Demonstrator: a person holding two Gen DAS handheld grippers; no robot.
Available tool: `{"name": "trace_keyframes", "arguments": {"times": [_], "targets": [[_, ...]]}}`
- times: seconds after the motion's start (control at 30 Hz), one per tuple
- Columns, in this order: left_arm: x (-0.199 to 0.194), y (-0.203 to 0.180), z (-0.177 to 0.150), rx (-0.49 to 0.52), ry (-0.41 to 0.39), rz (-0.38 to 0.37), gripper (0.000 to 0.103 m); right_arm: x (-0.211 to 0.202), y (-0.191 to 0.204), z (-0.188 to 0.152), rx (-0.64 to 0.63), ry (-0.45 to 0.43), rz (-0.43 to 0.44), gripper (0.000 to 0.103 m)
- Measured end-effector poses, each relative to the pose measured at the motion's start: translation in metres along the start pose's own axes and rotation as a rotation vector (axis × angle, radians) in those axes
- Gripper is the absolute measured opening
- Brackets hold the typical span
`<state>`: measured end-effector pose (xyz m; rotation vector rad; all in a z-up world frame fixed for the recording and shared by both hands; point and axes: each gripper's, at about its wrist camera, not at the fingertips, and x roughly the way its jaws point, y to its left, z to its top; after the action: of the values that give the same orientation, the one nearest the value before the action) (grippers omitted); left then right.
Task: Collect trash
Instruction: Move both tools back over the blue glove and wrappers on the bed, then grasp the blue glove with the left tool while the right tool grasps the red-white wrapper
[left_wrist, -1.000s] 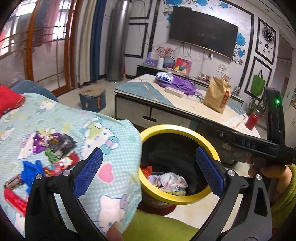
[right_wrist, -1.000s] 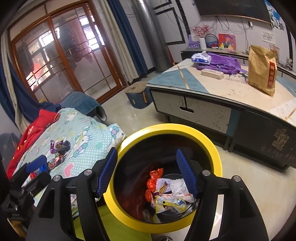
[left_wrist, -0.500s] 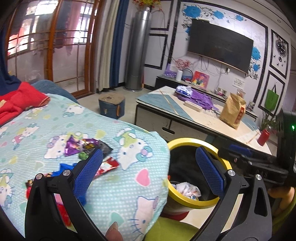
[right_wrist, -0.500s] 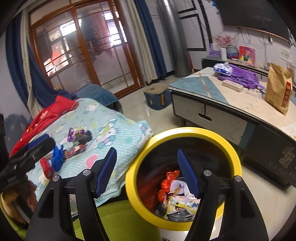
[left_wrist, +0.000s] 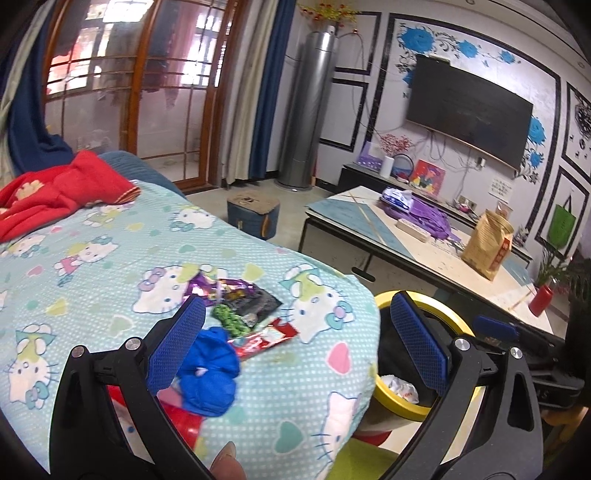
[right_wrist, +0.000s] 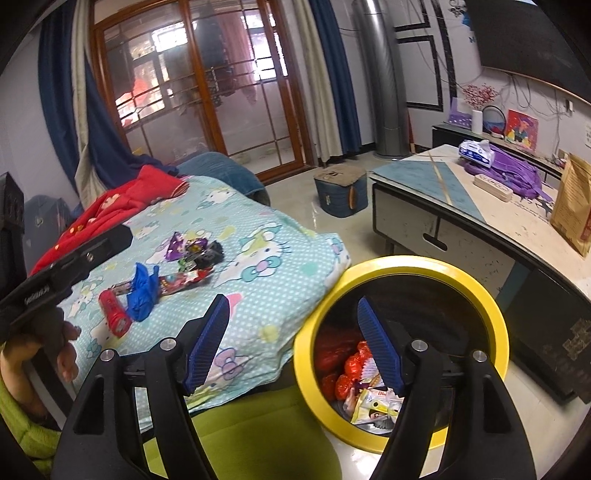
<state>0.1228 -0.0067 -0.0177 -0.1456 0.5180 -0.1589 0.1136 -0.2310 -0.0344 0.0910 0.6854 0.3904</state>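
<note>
Both tools swung from bin (right_wrist: 399, 266) toward crumpled, colourful wrappers (left_wrist: 236, 306).

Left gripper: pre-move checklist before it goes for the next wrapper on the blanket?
1. Left gripper open and empty: ok.
2. Trash left to collect: ok; blue wrapper, red wrapper and dark wrappers lie on the blanket.
3. Blue wrapper lies between the fingers: not ok; it sits beside the left finger, off-centre.
4. Bin within reach, mouth unobstructed: ok; it touches the blanket edge.
5. Right gripper out of the path: ok; open, over the bin side.
6. Height above the blanket: cannot tell.
</note>
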Motion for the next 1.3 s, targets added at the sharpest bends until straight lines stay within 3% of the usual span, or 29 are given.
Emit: {"name": "trace_keyframes", "arguments": {"times": [0.63, 0.93, 1.13, 1.3], "targets": [[-0.018, 0.063, 0.003, -0.094, 0.007, 0.095, 0.092, 0.033, 0.066, 0.004, -0.1, 0.093, 0.12, 0.07], [-0.013, 0.097, -0.001, -0.119, 0.087, 0.128, 0.092, 0.073, 0.087, 0.015, -0.099, 0.155, 0.167, 0.07], [-0.01, 0.104, -0.004, -0.12, 0.123, 0.096, 0.092, 0.101, 0.087, 0.022, -0.07, 0.184, 0.166, 0.069], [-0.003, 0.096, -0.008, -0.101, 0.158, 0.04, 0.08, 0.123, 0.082, 0.027, -0.04, 0.206, 0.168, 0.063]]}}
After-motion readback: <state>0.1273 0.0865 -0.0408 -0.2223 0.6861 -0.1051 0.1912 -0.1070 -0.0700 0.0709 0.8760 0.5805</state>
